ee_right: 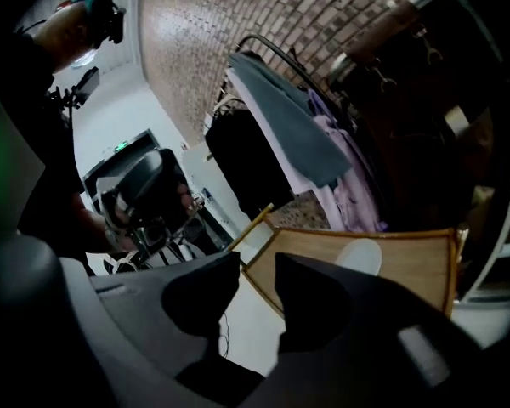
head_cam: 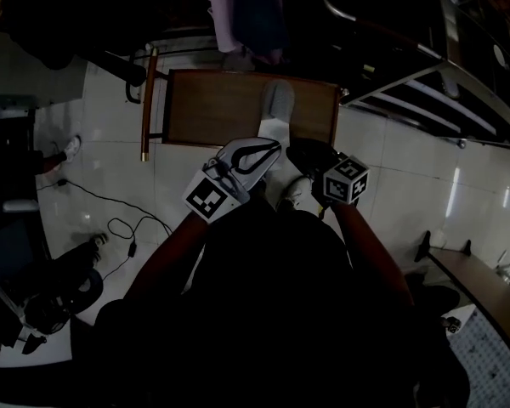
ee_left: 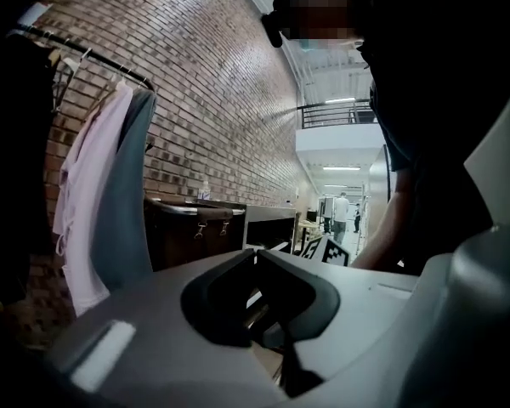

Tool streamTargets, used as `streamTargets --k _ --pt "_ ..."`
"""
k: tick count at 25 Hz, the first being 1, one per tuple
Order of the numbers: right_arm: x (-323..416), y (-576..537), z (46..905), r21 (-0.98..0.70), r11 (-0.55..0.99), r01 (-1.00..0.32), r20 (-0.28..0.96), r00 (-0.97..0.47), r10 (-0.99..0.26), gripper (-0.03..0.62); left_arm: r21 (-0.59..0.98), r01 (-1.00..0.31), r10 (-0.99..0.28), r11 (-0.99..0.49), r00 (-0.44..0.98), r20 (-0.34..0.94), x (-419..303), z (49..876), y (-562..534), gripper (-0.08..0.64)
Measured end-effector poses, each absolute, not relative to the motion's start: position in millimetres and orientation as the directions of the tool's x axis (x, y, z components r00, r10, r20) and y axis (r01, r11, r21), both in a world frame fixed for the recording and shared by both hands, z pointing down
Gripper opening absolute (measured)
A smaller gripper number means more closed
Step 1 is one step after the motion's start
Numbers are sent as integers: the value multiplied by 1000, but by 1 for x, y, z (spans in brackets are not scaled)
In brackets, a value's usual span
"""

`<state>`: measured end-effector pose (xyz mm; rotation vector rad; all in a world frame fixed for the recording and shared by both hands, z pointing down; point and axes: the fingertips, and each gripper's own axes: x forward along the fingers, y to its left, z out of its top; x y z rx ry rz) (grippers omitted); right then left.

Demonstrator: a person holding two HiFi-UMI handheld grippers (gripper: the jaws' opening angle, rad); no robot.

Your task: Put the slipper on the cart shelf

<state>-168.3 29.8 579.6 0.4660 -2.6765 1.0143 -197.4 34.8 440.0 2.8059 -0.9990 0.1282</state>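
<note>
Slipper (head_cam: 277, 102) on cart shelf (head_cam: 208, 109) just beyond left hand-held gripper (ee_left: 254, 253), closed; right hand-held gripper (ee_right: 257, 262) ajar, empty.

At twelve o'clock in the head view, a pink garment (head_cam: 211, 2) and a grey garment (ee_left: 123, 202) hang from a rail (ee_left: 93, 53) against a brick wall (ee_left: 212, 83). A black cable (head_cam: 110, 199) loops over the white tiled floor (head_cam: 110, 117) at eight o'clock. Metal rails (head_cam: 399, 79) slant at two o'clock.

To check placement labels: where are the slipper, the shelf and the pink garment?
slipper (head_cam: 277, 104), head view, on its grey upper part.
shelf (head_cam: 208, 109), head view, bare wood left of the slipper.
pink garment (ee_left: 87, 189), left gripper view, middle of the hanging cloth.
</note>
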Motion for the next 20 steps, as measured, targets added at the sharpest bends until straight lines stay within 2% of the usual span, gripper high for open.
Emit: streamTargets --k 2,5,9,12,20 --pt "-174 25 616 -642 646 -413 387 -902 -192 149 148 -615 -598 -774 788 145 -205 449 29 12" --pt "-179 19 668 -717 529 -455 435 -884 -171 172 162 -595 -573 -787 803 162 -212 462 19 12" --pt "-179 11 724 -714 449 -538 534 -832 -149 184 167 -566 -544 -808 824 161 -217 477 10 12" --pt "-172 14 753 -722 359 -592 584 -799 -143 232 173 -549 -525 -818 835 164 -219 484 9 14" --pt "-166 32 803 -734 211 -645 647 -759 -68 236 211 -545 -514 -811 837 185 -227 498 11 14"
